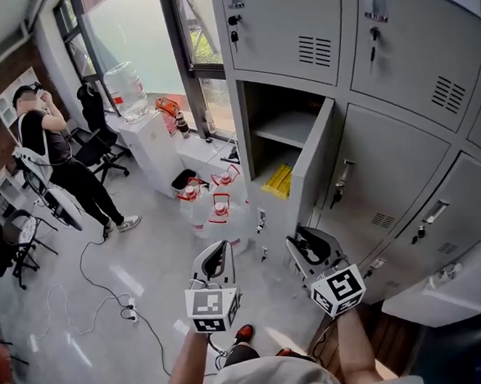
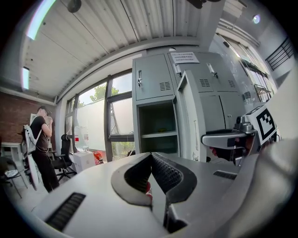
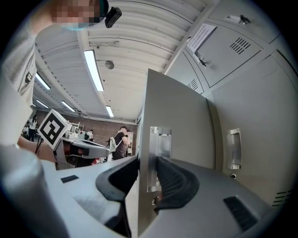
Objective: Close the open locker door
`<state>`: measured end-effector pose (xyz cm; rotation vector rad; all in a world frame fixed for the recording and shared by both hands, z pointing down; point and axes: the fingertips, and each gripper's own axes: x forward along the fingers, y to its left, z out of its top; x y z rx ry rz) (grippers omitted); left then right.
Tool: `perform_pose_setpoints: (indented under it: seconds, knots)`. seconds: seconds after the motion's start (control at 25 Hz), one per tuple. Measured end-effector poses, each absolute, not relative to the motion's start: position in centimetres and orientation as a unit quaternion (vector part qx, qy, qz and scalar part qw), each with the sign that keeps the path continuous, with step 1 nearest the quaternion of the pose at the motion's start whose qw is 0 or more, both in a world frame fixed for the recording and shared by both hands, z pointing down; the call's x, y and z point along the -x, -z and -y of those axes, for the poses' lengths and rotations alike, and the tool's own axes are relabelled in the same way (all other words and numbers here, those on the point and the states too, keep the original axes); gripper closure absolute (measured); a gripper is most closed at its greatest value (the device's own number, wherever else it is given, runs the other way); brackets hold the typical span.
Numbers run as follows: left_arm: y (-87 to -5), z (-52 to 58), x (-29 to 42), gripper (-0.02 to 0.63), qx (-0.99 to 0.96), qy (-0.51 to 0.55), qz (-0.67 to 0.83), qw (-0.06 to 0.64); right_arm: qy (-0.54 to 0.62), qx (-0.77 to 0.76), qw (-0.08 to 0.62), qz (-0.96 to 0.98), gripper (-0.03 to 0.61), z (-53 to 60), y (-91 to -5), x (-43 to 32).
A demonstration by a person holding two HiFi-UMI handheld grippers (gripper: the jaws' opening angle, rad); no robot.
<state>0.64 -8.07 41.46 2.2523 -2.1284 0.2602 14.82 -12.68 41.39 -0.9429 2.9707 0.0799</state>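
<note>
Right tongs [image 3: 146, 161] clamping open locker door [image 3: 179, 116], left tongs [image 2: 150, 157] closed

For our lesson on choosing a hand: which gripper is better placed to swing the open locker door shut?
Right. The right gripper clamps the locker door by its edge; the left gripper is shut, empty, away from it.

Open grey sheet-metal locker door [image 1: 311, 170], middle row.
It stands upright, swung well out from its compartment [image 1: 279, 131] on right-hand hinges. Its free edge, with the bright metal handle plate [image 3: 158, 148], sits clamped between the fingers of the right gripper [image 3: 148, 161].
</note>
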Motion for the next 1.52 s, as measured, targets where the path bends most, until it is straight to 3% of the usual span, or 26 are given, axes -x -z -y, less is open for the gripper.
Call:
perform_pose_setpoints:
  seconds: [1.52]
  knots:
    - [-41.7,25.4,15.2,0.592,-0.820,-0.072,0.567,0.011,-0.009,0.479,0.000,-0.878,0.466,25.6,-41.4,1.2]
